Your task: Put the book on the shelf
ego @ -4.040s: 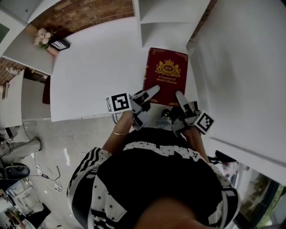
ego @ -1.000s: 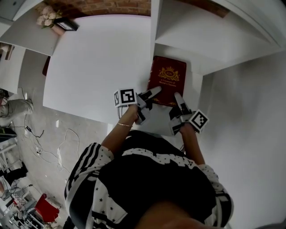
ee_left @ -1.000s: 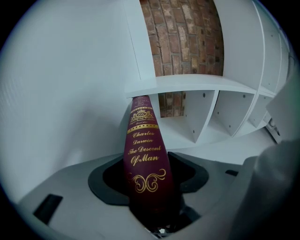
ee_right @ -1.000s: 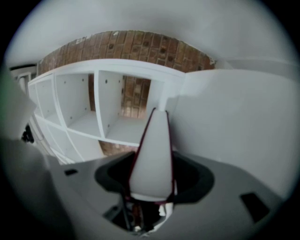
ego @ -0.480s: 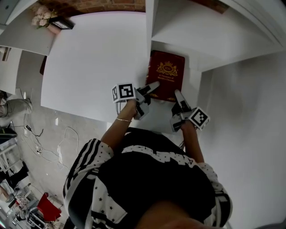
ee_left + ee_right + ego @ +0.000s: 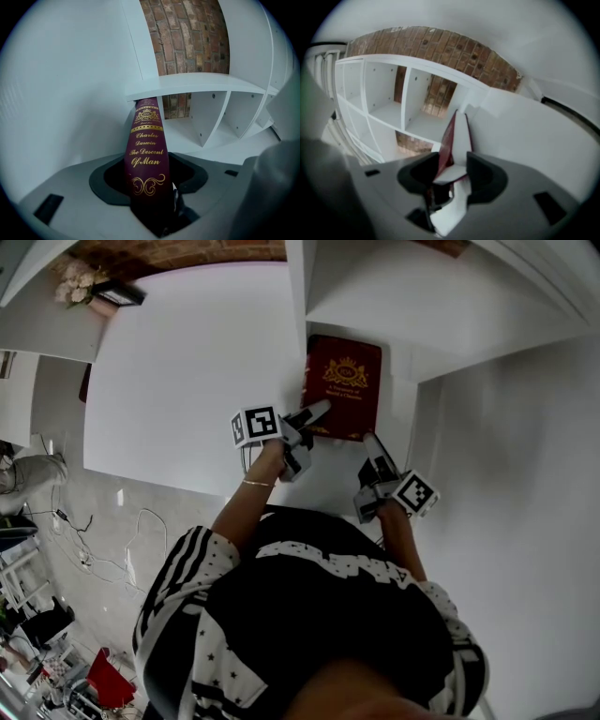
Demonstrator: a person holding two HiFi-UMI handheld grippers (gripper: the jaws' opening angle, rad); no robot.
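Beside shelf divider point(image 6: 296, 306), book point(image 6: 343, 381) end under board point(image 6: 403, 296), left tool point(image 6: 319, 412) gripping spine

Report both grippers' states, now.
Left gripper: closed on the spine of the book.
Right gripper: jaws have just been closing; they grip the book's page-edge corner.

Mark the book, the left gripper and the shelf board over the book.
book point(image 6: 343, 381): head view, middle of the red cover.
left gripper point(image 6: 314, 417): head view, at its fingertips on the book's near corner.
shelf board point(image 6: 197, 84): left gripper view, middle of the white board.
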